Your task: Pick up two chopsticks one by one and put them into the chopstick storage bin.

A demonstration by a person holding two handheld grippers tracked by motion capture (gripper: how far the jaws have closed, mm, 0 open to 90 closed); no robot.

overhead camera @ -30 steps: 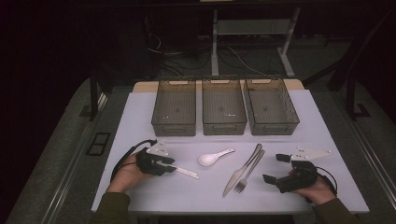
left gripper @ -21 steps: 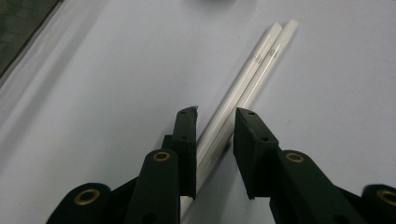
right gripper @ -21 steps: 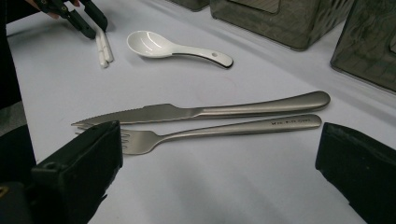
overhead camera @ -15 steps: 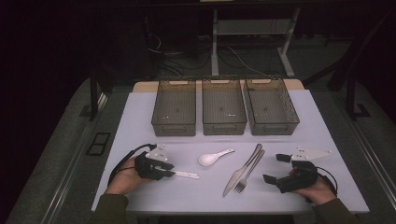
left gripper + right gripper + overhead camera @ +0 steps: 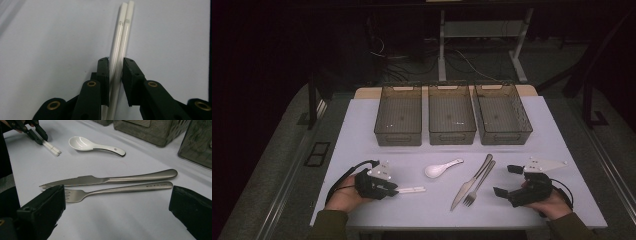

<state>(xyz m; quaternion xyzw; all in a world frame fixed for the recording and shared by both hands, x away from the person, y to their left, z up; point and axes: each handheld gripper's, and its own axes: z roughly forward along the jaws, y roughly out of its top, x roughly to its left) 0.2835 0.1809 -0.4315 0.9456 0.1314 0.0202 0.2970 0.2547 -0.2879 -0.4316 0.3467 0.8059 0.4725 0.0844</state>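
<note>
Closing on a pair of white chopsticks (image 5: 120,50), the left gripper (image 5: 396,190) has its fingers (image 5: 103,75) narrowed with the two sticks between them; in the left gripper view the right stick looks to touch the right pad, while whether the left pad presses yet cannot be told. Seen close there: the sticks lying side by side and touching on the pale surface (image 5: 362,130), with small grey print near their far ends. Seen from the high view instead: the chopsticks (image 5: 412,190) at the front left of the surface, their free ends pointing toward the middle, and the person's left hand (image 5: 343,197) wrapped round the gripper body.

Resting at the front right, the right gripper (image 5: 504,181) with fingers (image 5: 45,205) spread wide and holding nothing. Framed between those fingers in the right gripper view: a fork (image 5: 115,191) and a knife (image 5: 112,178) lying parallel and just beside each other, the serrated edge of the knife and faint lettering on the fork handle readable only here. Farther off in that view, a white spoon (image 5: 93,145), bowl up, and the left gripper (image 5: 37,136) over the chopsticks (image 5: 52,148).

Shown whole from above alone: three dark bins (image 5: 452,120) in a row at the back of the surface, each apart from the cutlery.
</note>
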